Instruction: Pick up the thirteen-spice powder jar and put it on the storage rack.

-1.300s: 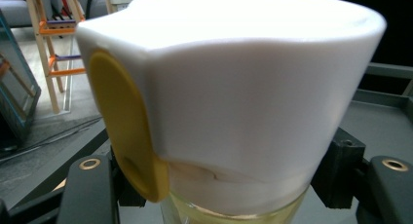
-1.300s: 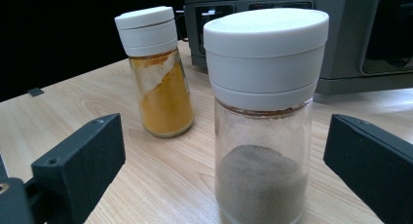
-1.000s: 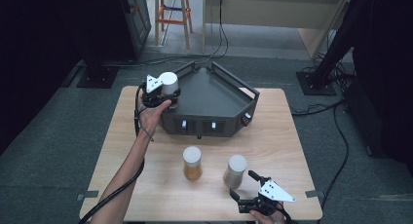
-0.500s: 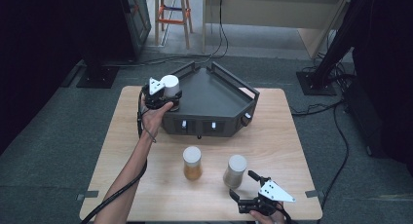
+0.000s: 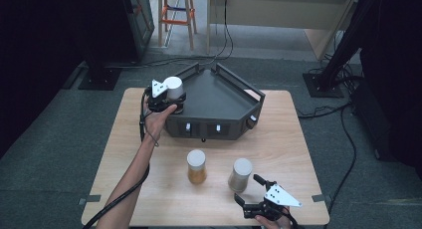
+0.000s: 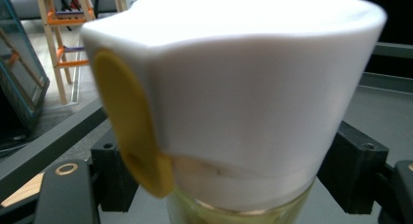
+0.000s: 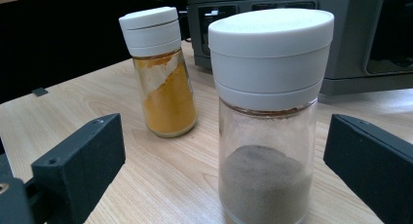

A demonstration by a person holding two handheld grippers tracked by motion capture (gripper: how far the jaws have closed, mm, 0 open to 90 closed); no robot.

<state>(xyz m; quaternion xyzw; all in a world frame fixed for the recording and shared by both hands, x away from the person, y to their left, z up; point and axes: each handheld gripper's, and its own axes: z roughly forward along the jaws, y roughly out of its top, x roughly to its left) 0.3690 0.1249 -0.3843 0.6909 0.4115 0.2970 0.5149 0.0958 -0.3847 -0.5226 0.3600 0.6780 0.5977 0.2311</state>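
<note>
A jar with a white cap (image 5: 173, 85) and a yellow tab (image 6: 131, 136) stands at the left corner of the dark grey tray (image 5: 219, 97). My left gripper (image 5: 171, 102) has it between its jaws, which have just been opening. The black pads (image 6: 358, 158) now sit beside the jar without pressing it. On the table in front, a jar of grey powder (image 7: 270, 117) stands between the wide-open jaws of my right gripper (image 5: 247, 188), untouched. A jar of orange spice (image 7: 160, 73) stands to its left (image 5: 196, 167).
The tray has raised rails and a front panel with small knobs (image 5: 204, 128). The wooden table (image 5: 149, 189) has bare room at the front left. An orange stepladder (image 5: 174, 12) and cables lie on the floor behind.
</note>
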